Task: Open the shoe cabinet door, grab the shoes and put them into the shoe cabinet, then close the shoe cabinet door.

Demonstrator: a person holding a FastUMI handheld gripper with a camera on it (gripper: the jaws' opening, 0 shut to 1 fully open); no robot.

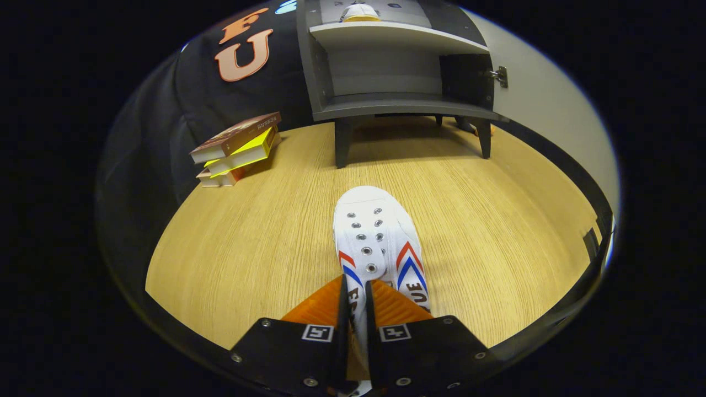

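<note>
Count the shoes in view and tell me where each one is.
2. One white shoe is clamped between the fingers of the gripper above the wooden floor. Another shoe sits on the open cabinet's upper shelf. More may be hidden.

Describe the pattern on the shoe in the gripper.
White shoe with red and blue chevron stripes and metal eyelets; the gripper is shut on it, seen in the gripper view.
</note>
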